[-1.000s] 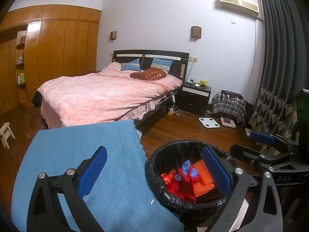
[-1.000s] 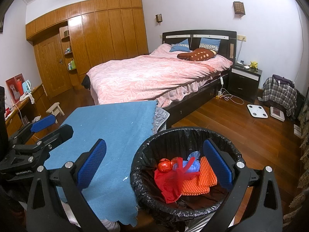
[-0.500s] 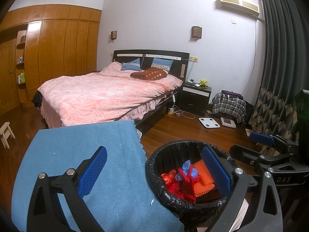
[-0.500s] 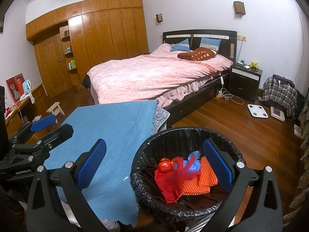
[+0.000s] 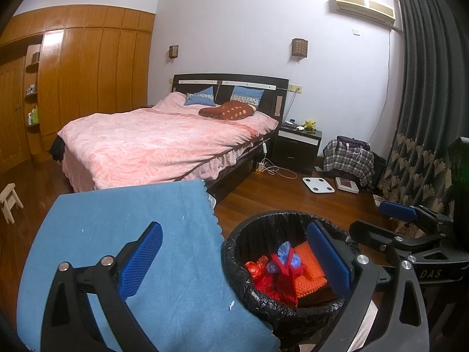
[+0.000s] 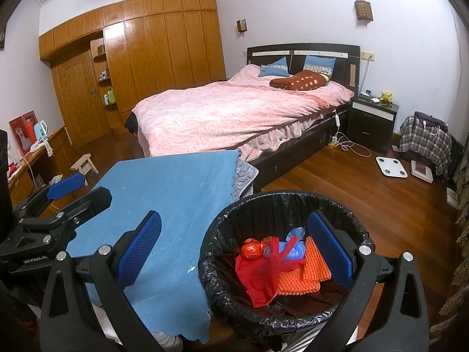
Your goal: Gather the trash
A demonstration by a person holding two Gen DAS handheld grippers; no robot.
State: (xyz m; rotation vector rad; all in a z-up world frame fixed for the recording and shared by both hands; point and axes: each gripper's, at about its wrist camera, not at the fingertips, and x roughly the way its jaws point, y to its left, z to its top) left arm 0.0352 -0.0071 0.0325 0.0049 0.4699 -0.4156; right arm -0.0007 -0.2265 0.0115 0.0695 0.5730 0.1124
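Both the left tool (image 5: 234, 261) and right tool (image 6: 234, 246) hung wide open and empty above the bin (image 6: 222, 267), where the red bag (image 6: 258, 278) and orange pad (image 6: 299, 275) already lay, suggesting collection was nearly finished.

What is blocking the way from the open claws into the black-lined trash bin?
Nothing visible: the black-lined trash bin is open-topped with no lid, and both the right claw and left claw are open and empty.
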